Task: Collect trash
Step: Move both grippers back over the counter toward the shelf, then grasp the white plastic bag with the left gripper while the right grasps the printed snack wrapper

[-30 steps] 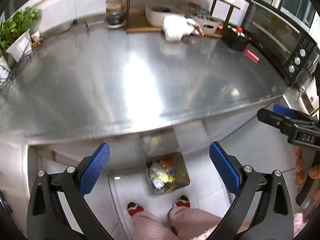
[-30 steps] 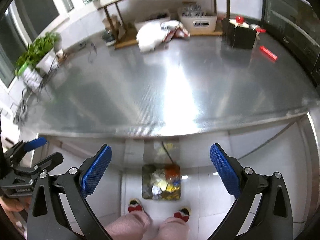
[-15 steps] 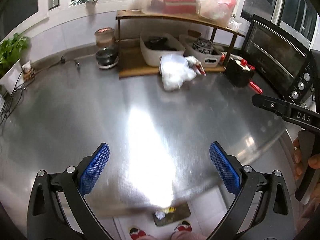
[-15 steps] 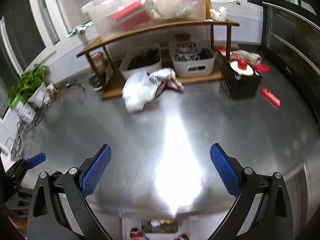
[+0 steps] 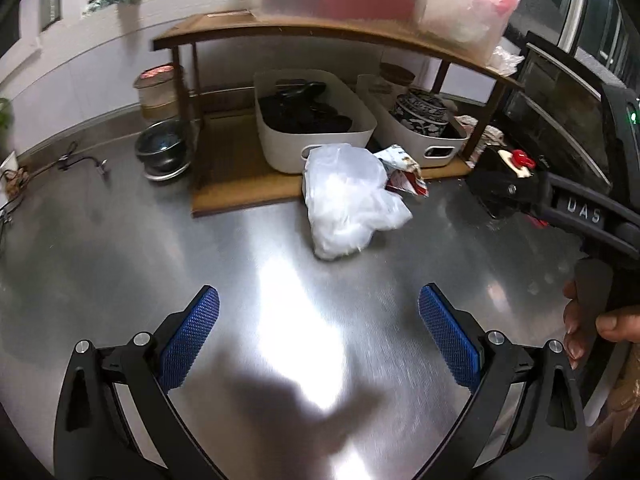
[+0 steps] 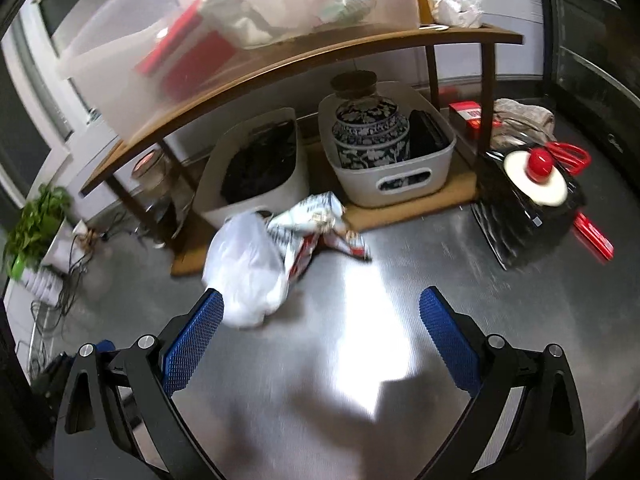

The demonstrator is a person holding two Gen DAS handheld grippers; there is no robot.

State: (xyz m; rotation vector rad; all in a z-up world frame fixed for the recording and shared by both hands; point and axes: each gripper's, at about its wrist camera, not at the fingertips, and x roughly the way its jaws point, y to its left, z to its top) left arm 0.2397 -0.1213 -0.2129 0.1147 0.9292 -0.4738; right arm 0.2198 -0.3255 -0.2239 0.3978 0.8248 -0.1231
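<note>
Steel counter [image 5: 120, 240] under me; my left gripper [image 5: 319, 330] hangs spread and empty. Ahead lies the crumpled white plastic bag [image 5: 348, 200], a printed wrapper [image 6: 320, 224] touching its right. My right gripper [image 6: 322, 334], likewise spread, should reach next, I judge.

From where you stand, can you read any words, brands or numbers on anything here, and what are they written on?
"DAS": white letters on the black body of the right gripper, seen from the left wrist camera.
Crumpled snack wrapper beside the white plastic bag: it carries print, too blurred to read.
Red box behind the shelf leg: white label, too small to read.
Nothing else is legible.
</note>
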